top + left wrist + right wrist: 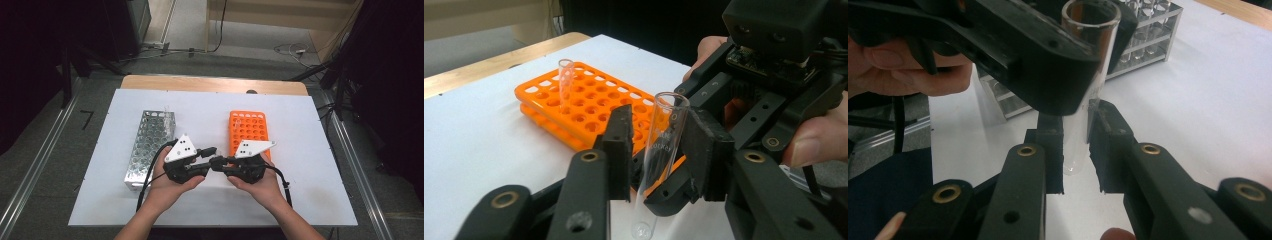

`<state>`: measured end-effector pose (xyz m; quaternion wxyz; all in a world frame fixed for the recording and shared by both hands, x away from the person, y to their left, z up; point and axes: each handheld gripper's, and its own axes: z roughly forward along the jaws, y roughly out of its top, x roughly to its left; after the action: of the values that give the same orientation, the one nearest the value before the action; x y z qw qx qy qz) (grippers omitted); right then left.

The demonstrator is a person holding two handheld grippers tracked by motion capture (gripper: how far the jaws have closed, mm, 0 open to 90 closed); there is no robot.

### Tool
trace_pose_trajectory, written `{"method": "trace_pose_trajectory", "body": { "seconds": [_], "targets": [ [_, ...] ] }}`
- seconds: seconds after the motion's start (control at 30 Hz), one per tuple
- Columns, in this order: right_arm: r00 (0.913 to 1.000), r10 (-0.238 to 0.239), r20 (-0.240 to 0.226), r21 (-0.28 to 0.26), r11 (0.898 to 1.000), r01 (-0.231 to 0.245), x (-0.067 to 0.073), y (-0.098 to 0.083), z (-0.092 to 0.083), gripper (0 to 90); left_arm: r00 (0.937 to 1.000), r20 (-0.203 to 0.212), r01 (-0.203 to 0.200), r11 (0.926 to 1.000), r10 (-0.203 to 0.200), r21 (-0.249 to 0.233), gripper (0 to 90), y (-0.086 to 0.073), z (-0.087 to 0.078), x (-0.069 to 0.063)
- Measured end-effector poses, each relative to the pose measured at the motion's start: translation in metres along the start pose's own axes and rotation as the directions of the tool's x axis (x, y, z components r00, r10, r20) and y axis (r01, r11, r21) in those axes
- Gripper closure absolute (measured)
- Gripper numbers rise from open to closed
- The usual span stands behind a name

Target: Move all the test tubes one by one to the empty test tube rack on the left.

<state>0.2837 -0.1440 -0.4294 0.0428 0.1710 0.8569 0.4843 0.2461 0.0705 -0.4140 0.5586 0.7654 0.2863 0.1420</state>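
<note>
A clear glass test tube (661, 145) is seen upright between the two grippers, above the white board (210, 200) and near the person's edge of the table, with its open mouth up and its rounded bottom down. In the right gripper view the lower part of the tube (1079, 135) is clamped between the black jaws of the right gripper (1077, 150), whose pads press on the glass from both sides. In the left gripper view the jaws of the left gripper (656, 150) are seen on either side of the tube's upper half; the far pad lies against the glass, while whether the near pad touches it cannot be told for certain. No clear gap is visible there. In the high view the left gripper (212, 152) and the right gripper (217, 162) are held tip to tip, each in one hand, the left hand (170, 185) and the right hand (260, 187) coming in from the bottom edge. Just behind the right gripper an orange rack (247, 127) lies on the board, with one clear tube (565, 82) standing in a hole near its far end. Behind the left gripper, a metal rack (150, 145) stands lengthwise, with glass tubes (1143, 30) in its cells. Beyond the board, the wooden table edge (210, 84) and a grey floor (190, 30) with cables are seen.
</note>
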Motion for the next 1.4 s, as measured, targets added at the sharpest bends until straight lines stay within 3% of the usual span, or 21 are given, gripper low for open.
{"method": "trace_pose_trajectory", "body": {
  "seconds": [0.2, 0.53, 0.77, 0.87, 1.03, 1.2, 1.27, 1.4],
  "targets": [
    [0.9999, -0.003, -0.013, 0.005, 1.0, 0.003, 0.003, 0.001, 0.002, 73.8, 0.9999, 0.006, -0.009, 1.0, 0.009, 0.004, 73.3, 0.0, 0.002, -0.002],
    [0.9997, 0.006, -0.023, 0.004, 1.0, -0.006, 0.003, 0.001, 0.001, 73.7, 0.9995, -0.009, -0.031, 0.9995, 0.031, 0.001, 75.8, 0.0, 0.001, -0.002],
    [0.9997, 0.002, -0.024, -0.004, 1.0, -0.002, 0.002, 0.001, 0.002, 71.7, 0.9996, -0.011, -0.025, 0.9997, 0.025, -0.005, 76.1, 0.0, 0.0, 0.0],
    [0.9997, -0.001, -0.026, -0.013, 1.0, 0.001, 0.001, 0.001, 0.001, 61.6, 0.9996, -0.021, -0.017, 0.9998, 0.017, -0.006, 76.1, 0.0, -0.001, 0.002],
    [0.9998, -0.02, 0.002, -0.019, 1.0, 0.02, 0.001, 0.002, -0.002, 31.3, 0.9993, -0.038, -0.001, 0.9998, 0.001, -0.02, 76.1, 0.001, -0.004, 0.008],
    [0.9999, 0.01, -0.003, -0.034, 0.999, -0.01, -0.005, 0.002, -0.005, 6.6, 0.9982, -0.059, 0.007, 0.9996, -0.009, -0.029, 76.2, 0.004, -0.009, 0.016],
    [0.9995, 0.03, -0.012, -0.041, 0.999, -0.03, -0.009, 0.001, -0.008, 0.5, 0.9976, -0.069, 0.01, 0.9994, -0.012, -0.032, 76.2, 0.005, -0.011, 0.019],
    [0.9988, 0.049, -0.005, -0.053, 0.997, -0.049, -0.015, 0.0, -0.012, 0.0, 0.9964, -0.083, 0.014, 0.999, -0.017, -0.043, 76.2, 0.006, -0.016, 0.026]
  ]
}}
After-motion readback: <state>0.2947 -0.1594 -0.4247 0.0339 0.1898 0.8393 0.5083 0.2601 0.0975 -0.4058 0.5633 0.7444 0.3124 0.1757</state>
